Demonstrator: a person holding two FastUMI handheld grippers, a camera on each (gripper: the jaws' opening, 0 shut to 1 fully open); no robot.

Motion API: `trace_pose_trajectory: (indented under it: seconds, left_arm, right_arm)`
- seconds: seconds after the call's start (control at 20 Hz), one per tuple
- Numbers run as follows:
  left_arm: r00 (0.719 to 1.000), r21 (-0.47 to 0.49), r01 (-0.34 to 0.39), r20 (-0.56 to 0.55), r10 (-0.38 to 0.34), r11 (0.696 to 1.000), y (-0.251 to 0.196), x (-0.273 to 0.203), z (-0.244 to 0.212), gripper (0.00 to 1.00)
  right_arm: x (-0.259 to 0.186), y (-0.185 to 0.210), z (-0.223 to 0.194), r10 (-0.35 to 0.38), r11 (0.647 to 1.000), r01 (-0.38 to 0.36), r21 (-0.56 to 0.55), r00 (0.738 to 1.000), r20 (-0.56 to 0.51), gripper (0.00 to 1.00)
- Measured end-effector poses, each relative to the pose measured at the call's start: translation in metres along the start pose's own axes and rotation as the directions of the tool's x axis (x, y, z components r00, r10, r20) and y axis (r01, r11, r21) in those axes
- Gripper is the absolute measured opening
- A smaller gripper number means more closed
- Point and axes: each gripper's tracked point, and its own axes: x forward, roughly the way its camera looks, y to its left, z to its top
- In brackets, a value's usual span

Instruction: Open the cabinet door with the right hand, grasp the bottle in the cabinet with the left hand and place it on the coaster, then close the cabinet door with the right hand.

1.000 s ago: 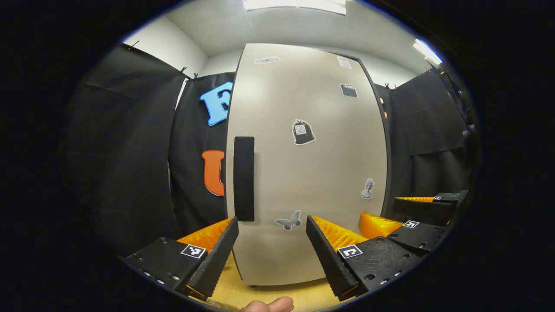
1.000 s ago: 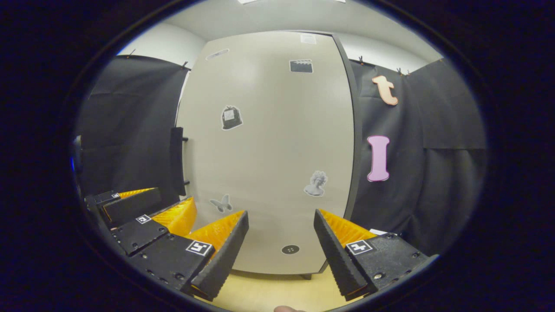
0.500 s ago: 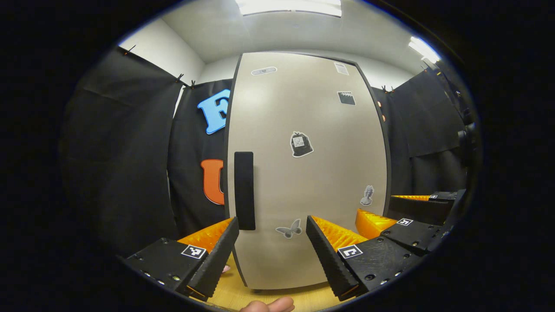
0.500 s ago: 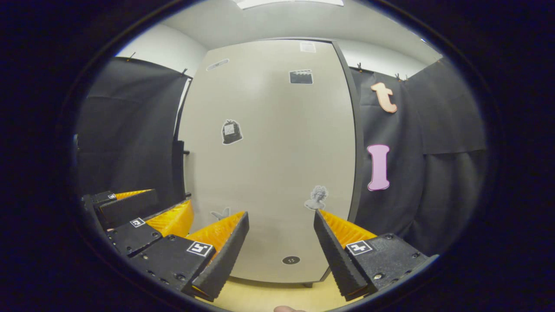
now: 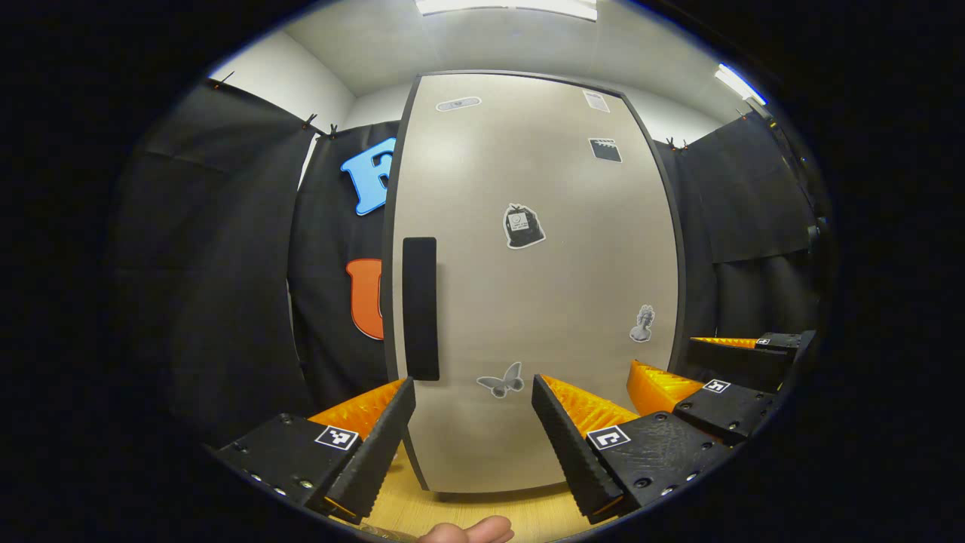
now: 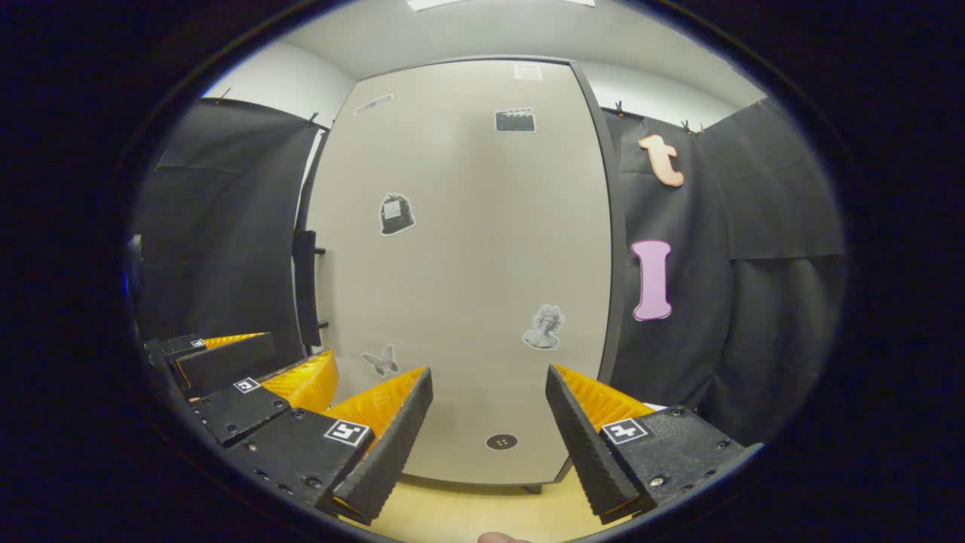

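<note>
Cabinet door (image 5: 543,302) is closed, flat w/ the frame, so the bottle & anything else inside is hidden. The door stands upright on the wooden surface (image 5: 520,513), its lower edge partly cut off by the claws. Dark vertical handle (image 5: 421,308) sits near the door's left edge in the left gripper view; in the right gripper view the handle (image 6: 304,286) is seen edge-on, standing off the door on small posts. Stickers on the door: butterfly (image 5: 500,381), bust (image 6: 544,327), clapperboard (image 6: 515,120); print on them too small to make out.

Left claw (image 5: 473,434): spread wide, nothing between the fingers, not touching the door. Right claw (image 6: 488,430): also wide, empty, facing the door's lower part. In the left gripper view the right claw (image 5: 724,373) shows at far right, partly cropped. A fingertip (image 5: 471,532) pokes in at the bottom edge, mostly cut off.
</note>
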Motion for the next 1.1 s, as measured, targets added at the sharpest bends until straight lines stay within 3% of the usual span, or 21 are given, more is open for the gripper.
trace_pose_trajectory:
  seconds: [1.1]
  left_arm:
    - [1.0, 0.026, -0.005, 0.02, 0.005, 1.0, 0.0012, -0.0031, 0.0079, 0.94]
  right_arm:
    - [-0.0058, -0.0049, 0.0002, -0.01, 0.999, 0.01, 0.037, 1.0, 0.007, 0.97]
